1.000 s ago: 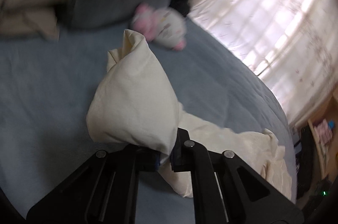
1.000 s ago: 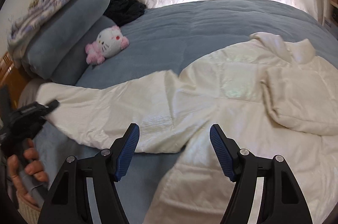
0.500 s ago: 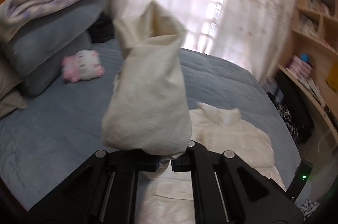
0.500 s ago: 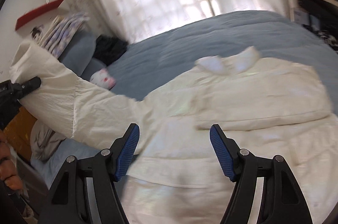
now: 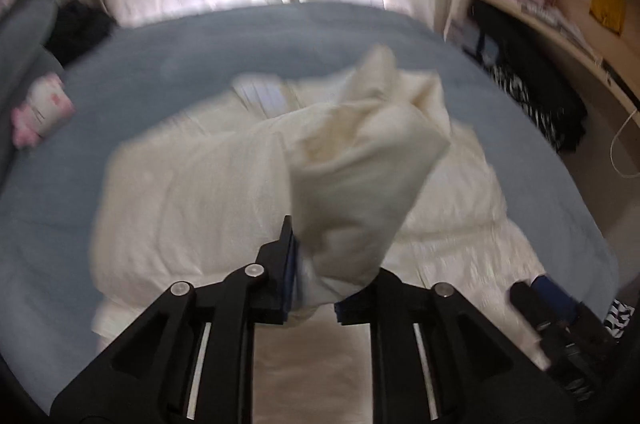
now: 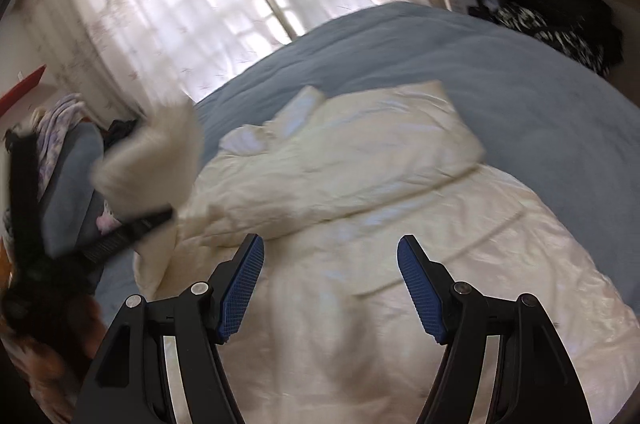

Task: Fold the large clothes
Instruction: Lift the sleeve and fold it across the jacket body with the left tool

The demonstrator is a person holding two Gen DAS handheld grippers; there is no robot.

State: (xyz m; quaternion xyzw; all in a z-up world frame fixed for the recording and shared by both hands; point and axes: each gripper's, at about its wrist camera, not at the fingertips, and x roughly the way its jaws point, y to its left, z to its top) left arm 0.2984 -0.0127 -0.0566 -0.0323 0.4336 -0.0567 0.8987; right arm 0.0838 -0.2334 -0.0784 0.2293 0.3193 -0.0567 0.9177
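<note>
From the left wrist view, we saw the left tool with the cream sleeve between its jaws, which had just been opening a little; whether the pads still pressed the cloth we could not tell. A second ago that sleeve hung over bare blue bed; now it was above the cream jacket, and the pink plush toy sat far left.

From the right wrist view, the right tool hung wide apart and empty over the jacket's body, as before, while the sleeve had crossed in from the left.
</note>
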